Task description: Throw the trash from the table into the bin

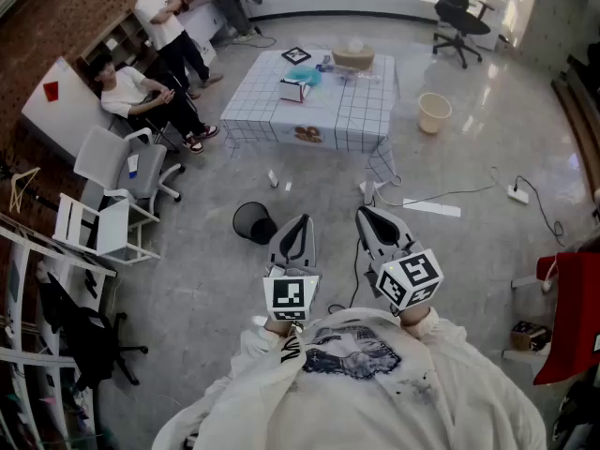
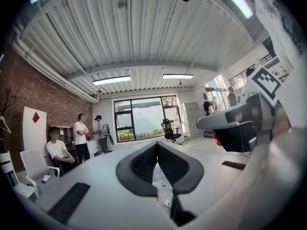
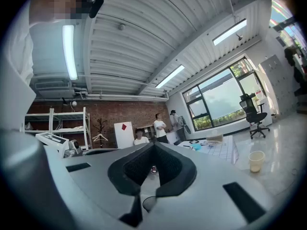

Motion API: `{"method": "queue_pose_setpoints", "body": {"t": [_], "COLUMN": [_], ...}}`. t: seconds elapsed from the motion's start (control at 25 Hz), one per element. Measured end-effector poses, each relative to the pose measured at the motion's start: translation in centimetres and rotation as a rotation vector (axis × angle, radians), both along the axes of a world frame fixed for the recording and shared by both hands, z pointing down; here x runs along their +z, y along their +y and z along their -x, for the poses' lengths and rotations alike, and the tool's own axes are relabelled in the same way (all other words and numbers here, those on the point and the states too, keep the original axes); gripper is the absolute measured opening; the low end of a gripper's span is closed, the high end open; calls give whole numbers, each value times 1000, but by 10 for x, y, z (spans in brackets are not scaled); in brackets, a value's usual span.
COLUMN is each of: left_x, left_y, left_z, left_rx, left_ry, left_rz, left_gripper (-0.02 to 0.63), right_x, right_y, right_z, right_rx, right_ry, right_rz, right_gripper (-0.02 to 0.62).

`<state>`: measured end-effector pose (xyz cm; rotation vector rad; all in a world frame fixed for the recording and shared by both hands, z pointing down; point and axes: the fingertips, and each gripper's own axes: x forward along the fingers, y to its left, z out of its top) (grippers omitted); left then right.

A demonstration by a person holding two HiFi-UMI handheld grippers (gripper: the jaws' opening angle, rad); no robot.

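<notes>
The table (image 1: pixel 352 111) with a checked cloth stands far ahead across the floor. On it lie a white crumpled box (image 1: pixel 293 90), a teal scrap (image 1: pixel 308 76), a tan basket (image 1: pixel 353 58) and brown bits (image 1: pixel 307 134) near its front edge. A black bin (image 1: pixel 253 221) stands on the floor between me and the table. My left gripper (image 1: pixel 301 219) and right gripper (image 1: pixel 365 212) are held level in front of my chest, both shut and empty. The left jaws (image 2: pixel 157 144) and right jaws (image 3: pixel 153 145) meet at their tips. The table (image 3: pixel 221 145) shows beyond the right jaws.
A beige bucket (image 1: pixel 434 112) stands right of the table. Two people (image 1: pixel 155 59) and white chairs (image 1: pixel 122 162) fill the left side. A cable and power strip (image 1: pixel 517 193) lie on the floor at right. An office chair (image 1: pixel 459 17) stands at the back.
</notes>
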<state>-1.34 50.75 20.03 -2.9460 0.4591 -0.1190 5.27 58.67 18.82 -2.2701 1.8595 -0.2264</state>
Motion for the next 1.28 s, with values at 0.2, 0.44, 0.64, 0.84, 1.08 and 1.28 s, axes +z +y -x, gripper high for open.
{"method": "queue_pose_setpoints", "body": {"t": [0.2,0.44,0.64,0.84,1.08,1.28], "left_x": [0,5,10,15,21,29], "left_y": [-5,-6,0,2,-5,-23], "left_z": [-2,-7,-12,-16,-34,-58], "left_rx": [-11,-23,-36,-65,-62,-43], "left_ry": [-8,-22,-36,-37,-38,-37], "left_rz": [-7,1,-11,-16,-9,-7], "left_gripper": [6,6,6,6,6,6], "right_x": [1,6,11,21,26,38], "right_y": [-2,-2,6,9,1,-17], "right_z": [-4,-12,-25,-40,-56,-77], "right_rx": [3,-8,-8,-18,-26,-21], "right_ry": [4,-10,-28,-36,-40,-56], "right_rz": [2,5,-9,-7,-3,10], "right_gripper": [17,17,17,17,17,17]}}
